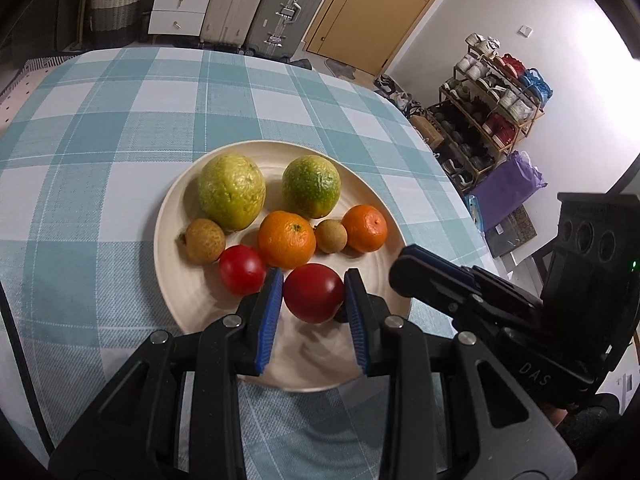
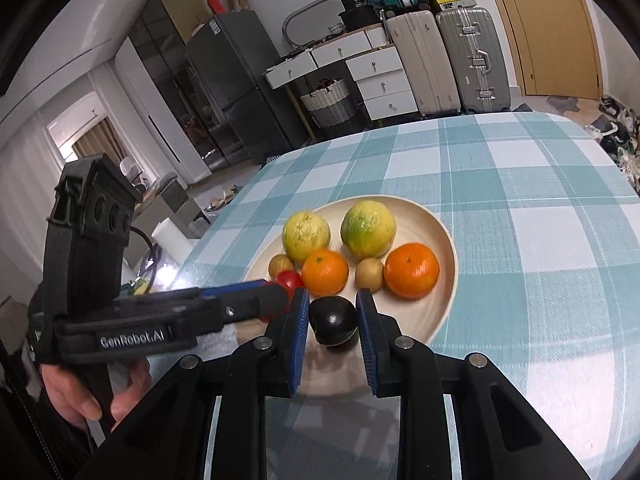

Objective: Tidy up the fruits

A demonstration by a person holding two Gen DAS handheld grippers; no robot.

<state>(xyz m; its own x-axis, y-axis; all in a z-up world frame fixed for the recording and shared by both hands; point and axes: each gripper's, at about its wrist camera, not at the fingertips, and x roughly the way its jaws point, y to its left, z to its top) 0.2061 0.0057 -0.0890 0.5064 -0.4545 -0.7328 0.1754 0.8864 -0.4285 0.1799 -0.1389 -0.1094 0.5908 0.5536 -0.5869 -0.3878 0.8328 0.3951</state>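
Fruits sit on a cream plate (image 1: 172, 216) on the checked tablecloth (image 1: 100, 128): two green ones, two oranges, two small brown ones, a red tomato (image 1: 242, 275). Left gripper (image 1: 314, 312) pinches another red tomato (image 1: 314, 292) over the plate's near edge. Right gripper (image 2: 333, 334) flanks a dark plum (image 2: 334, 320) (grip unclear, can't tell).

Left gripper (image 2: 276, 304) hides most of the red tomato (image 2: 290, 280) from the right wrist; plate (image 1: 304, 376) under the gripper looks smeared.
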